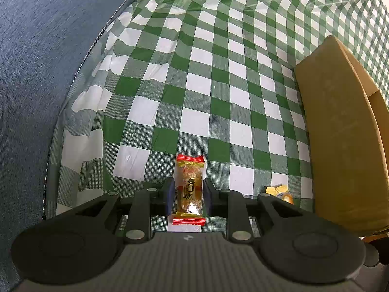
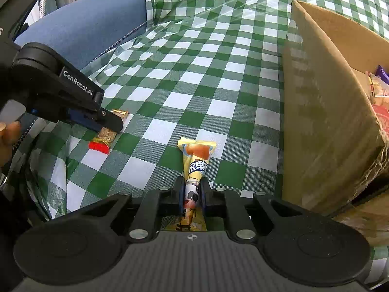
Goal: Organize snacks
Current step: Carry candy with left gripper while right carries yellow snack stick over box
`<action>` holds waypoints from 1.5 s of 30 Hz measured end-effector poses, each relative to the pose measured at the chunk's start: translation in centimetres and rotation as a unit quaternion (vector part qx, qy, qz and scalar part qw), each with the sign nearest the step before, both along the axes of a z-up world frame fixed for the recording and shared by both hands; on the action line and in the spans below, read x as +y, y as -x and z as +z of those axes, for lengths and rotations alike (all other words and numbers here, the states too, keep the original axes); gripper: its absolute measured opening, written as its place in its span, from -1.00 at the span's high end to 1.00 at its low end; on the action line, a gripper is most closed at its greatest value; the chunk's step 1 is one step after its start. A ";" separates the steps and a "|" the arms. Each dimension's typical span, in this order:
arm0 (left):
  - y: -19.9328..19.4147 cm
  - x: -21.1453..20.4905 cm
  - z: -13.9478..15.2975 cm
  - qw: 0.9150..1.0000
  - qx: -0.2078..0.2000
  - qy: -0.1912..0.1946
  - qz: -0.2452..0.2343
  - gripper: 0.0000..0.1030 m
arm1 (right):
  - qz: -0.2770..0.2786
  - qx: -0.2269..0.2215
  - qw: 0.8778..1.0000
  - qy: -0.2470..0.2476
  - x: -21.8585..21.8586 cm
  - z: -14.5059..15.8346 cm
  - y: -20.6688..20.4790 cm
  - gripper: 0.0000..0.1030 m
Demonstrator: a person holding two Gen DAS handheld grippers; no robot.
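A gold candy bar with red ends lies on the green checked cloth. My left gripper straddles it, its pads close on each side with small gaps showing; it rests on the cloth. In the right wrist view the same bar shows under the left gripper's fingers. My right gripper is shut on a yellow snack packet, whose far end points away over the cloth. A cardboard box stands to the right, with several snacks inside.
The box also shows at the right in the left wrist view, with the yellow packet's tip beside it. A blue upholstered seat borders the cloth at the left. The cloth is wrinkled at the far side.
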State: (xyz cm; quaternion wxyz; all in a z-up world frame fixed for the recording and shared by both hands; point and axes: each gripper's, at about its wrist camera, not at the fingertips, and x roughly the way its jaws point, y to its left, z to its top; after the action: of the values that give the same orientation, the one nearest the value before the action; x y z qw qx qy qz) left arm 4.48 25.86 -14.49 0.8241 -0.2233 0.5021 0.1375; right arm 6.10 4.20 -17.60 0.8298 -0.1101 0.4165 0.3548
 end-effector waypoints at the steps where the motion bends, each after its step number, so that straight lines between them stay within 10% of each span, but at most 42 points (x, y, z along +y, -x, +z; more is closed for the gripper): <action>1: 0.0 0.0 0.0 1.000 0.000 -0.001 0.000 0.47 | 0.000 0.000 1.000 0.001 0.3 0.0 -0.1 0.72; 24: -0.3 -1.8 0.4 0.998 0.002 -0.049 -0.031 0.65 | 0.033 -0.047 0.998 0.012 -0.3 1.0 0.7 0.80; 35: 1.3 -2.7 3.8 0.995 -0.088 -0.046 -0.016 0.66 | 0.034 -0.104 0.993 -0.048 -1.8 5.8 1.6 0.81; 45: 2.1 -6.4 8.7 0.971 -0.223 -0.078 -0.032 0.66 | 0.027 -0.213 0.960 -0.180 -8.3 17.1 0.1 0.81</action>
State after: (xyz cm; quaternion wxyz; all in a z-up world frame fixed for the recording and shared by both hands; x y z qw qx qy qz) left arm 2.37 19.43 -5.75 0.9343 -0.1672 0.2998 0.0962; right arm 6.00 -4.05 -0.54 0.8955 -0.0433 0.1560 0.4145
